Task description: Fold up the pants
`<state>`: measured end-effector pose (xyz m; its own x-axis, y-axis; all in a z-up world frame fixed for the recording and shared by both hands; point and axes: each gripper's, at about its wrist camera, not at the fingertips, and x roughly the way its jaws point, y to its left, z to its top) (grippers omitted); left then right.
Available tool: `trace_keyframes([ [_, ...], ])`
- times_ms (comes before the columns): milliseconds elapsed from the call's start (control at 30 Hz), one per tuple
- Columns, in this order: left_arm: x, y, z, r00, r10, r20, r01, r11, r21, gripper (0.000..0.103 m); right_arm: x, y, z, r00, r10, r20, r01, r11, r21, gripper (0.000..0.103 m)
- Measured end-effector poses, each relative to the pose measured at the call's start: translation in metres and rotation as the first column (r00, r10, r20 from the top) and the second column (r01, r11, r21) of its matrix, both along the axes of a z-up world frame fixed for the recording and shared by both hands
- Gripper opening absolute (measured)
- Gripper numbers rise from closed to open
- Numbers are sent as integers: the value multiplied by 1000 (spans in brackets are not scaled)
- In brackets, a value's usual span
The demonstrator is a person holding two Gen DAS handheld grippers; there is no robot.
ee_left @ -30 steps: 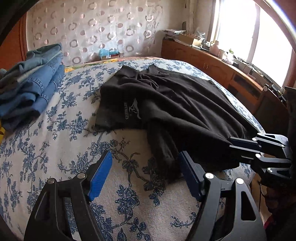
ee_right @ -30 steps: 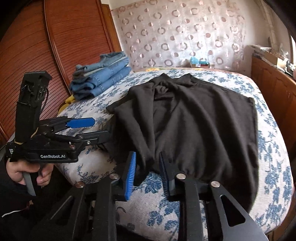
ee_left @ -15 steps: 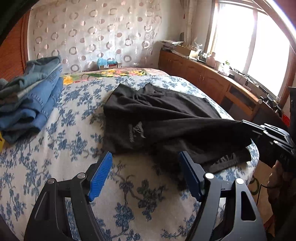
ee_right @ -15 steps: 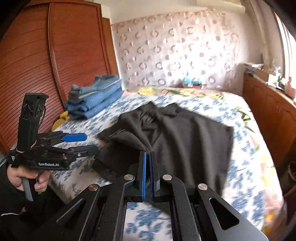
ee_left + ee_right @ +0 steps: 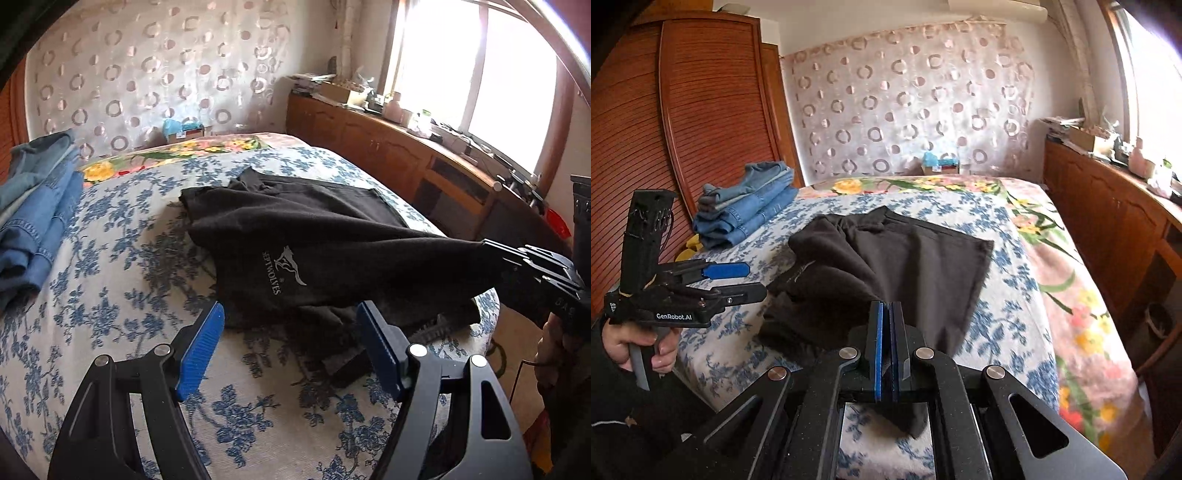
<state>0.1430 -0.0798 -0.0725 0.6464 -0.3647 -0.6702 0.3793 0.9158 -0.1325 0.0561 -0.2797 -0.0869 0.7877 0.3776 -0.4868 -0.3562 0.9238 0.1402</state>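
Bed: far right corner cut off by frame. Black pants lie across its near edge, lower folds hidden under the lifted layer. Folded jeans stack at left edge, apart. Right gripper clamped on pants hem; left gripper jaws apart, holding nothing.
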Motion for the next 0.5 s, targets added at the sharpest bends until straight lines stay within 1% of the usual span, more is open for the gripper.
trace_keyframes([
  [133,0,3,-3,1000,-11,-8,11,1000,0,75,-4,-1,1,1000,-24,-13,24,1000,-16,3],
  [233,-3,8,-6,1000,-23,-12,23,1000,11,75,-1,-2,-9,998,-46,-51,44,998,-37,3],
  [300,-4,11,-9,999,-35,-22,35,999,17,69,2,-1,-19,994,-61,-88,57,997,-46,3],
  [400,-6,13,-13,997,-59,-42,59,998,3,56,3,-2,-26,990,-75,-116,71,997,-43,3],
  [467,-6,11,-15,995,-85,-54,84,996,-10,45,4,0,-27,989,-79,-125,76,997,-31,3],
  [500,-7,9,-16,994,-96,-56,95,995,-10,42,5,-1,-26,989,-84,-125,81,996,-33,3],
])
